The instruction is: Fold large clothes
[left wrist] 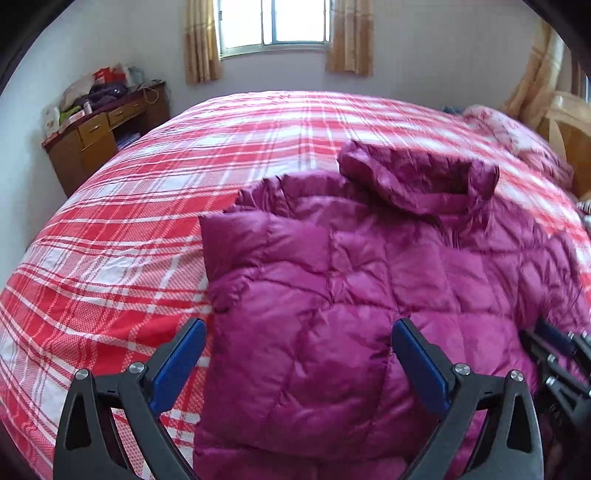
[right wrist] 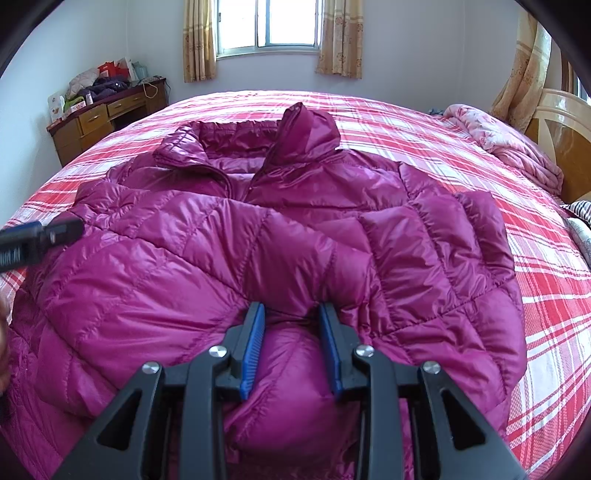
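Observation:
A magenta quilted down jacket [right wrist: 207,258] lies spread on the red-and-white plaid bed [right wrist: 546,288], hood [right wrist: 306,125] toward the window. In the left wrist view the jacket [left wrist: 369,280] has a sleeve folded across its front. My left gripper [left wrist: 299,328] is open and empty, hovering over the jacket's near left part. My right gripper [right wrist: 291,310] is shut on a puffy fold of the jacket at its near hem. The left gripper's tip shows at the left edge of the right wrist view [right wrist: 40,232], and the right gripper shows at the right edge of the left wrist view [left wrist: 561,354].
A wooden desk [left wrist: 99,144] piled with clutter stands at the back left. A pink floral quilt [right wrist: 506,147] lies bunched at the bed's right, by a cream and wood headboard [right wrist: 565,122]. A curtained window [right wrist: 269,26] is behind the bed.

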{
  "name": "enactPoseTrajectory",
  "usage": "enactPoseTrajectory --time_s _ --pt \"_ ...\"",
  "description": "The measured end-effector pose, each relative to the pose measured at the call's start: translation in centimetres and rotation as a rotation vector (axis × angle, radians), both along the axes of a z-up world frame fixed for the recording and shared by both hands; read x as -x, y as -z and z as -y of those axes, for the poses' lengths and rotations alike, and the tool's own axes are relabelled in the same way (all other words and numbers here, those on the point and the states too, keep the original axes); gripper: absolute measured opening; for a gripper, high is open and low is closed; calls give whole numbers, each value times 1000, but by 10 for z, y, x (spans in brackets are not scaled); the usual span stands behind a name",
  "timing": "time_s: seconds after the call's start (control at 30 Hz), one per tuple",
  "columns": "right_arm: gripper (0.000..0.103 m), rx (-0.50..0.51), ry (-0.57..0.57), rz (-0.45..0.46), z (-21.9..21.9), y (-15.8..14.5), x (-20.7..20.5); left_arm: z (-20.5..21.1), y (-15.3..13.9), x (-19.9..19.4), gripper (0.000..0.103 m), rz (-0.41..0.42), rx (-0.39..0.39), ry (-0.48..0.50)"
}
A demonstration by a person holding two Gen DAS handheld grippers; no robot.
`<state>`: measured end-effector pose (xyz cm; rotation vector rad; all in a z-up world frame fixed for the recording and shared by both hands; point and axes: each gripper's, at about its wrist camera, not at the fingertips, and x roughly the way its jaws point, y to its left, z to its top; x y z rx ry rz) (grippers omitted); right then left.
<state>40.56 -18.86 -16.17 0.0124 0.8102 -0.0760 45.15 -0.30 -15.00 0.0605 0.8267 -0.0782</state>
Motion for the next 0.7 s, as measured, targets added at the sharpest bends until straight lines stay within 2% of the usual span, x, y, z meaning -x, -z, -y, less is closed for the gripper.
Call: enactPoseTrajectory --time_s 0.1,0.3,0.43,0.7 --pt "33 2 0 0 0 0 0 -1 14 -3 101 -21 -21 -4" --pt "33 7 -1 -1 -1 1 -1 -18 30 -16 102 -125 118 3" --pt "34 15 -2 -3 -1 1 -1 -10 29 -11 102 -112 70 4" --pt "34 28 -4 -12 -3 3 -4 -5 30 -12 102 -110 46 1"
